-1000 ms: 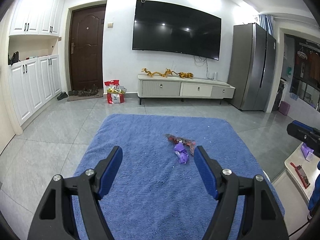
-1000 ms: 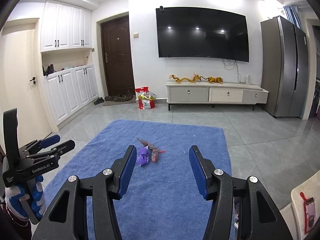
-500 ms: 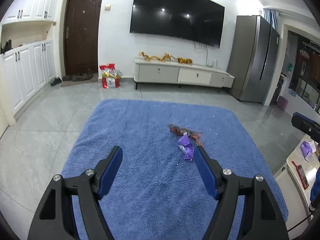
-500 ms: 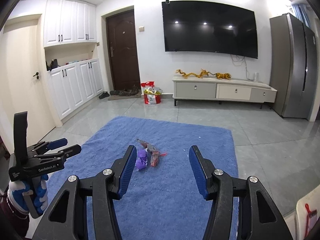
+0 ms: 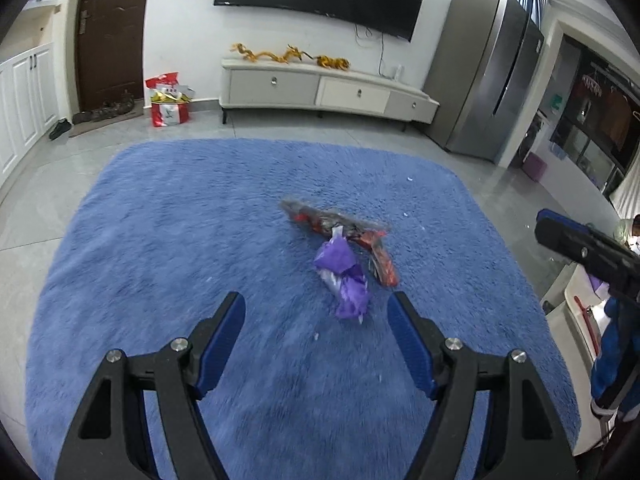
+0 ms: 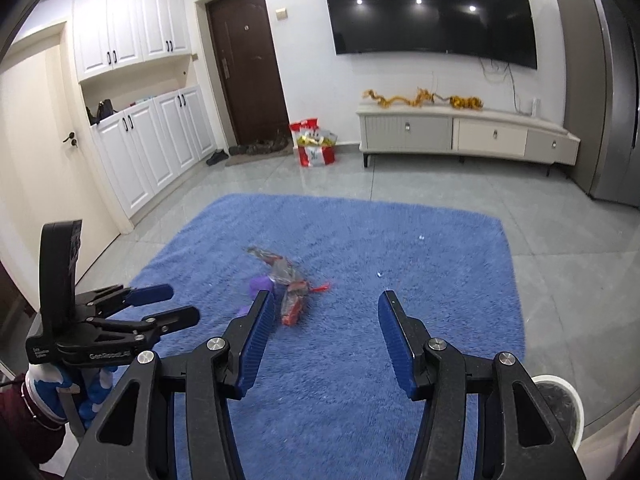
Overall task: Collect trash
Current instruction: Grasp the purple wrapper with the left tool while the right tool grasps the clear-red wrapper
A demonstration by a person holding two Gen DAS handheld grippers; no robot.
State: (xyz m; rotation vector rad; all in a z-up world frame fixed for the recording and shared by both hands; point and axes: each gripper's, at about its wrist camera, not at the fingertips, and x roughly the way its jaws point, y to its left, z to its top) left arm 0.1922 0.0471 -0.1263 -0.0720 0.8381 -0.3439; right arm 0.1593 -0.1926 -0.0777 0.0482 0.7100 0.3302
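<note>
A crumpled purple wrapper [image 5: 343, 276] and a red and silver snack wrapper [image 5: 344, 232] lie together on the blue rug [image 5: 160, 240]. My left gripper [image 5: 318, 312] is open and empty, just short of the purple wrapper. In the right wrist view my right gripper [image 6: 325, 308] is open and empty; the red wrapper [image 6: 290, 280] lies just beyond its left finger, and the purple wrapper [image 6: 260, 283] is partly hidden behind that finger. The left gripper [image 6: 160, 308] also shows at the left of that view.
A white bin [image 6: 560, 404] stands at the right gripper's lower right. A TV cabinet [image 5: 328, 88], a red gift bag [image 5: 168, 100], a grey fridge [image 5: 488, 80] and white cupboards [image 6: 152, 148] line the room's edges. Small white scraps [image 6: 420, 237] dot the rug.
Both grippers have tilted down and moved closer to the wrappers, which now appear larger and nearer the fingers. Both stay open.
</note>
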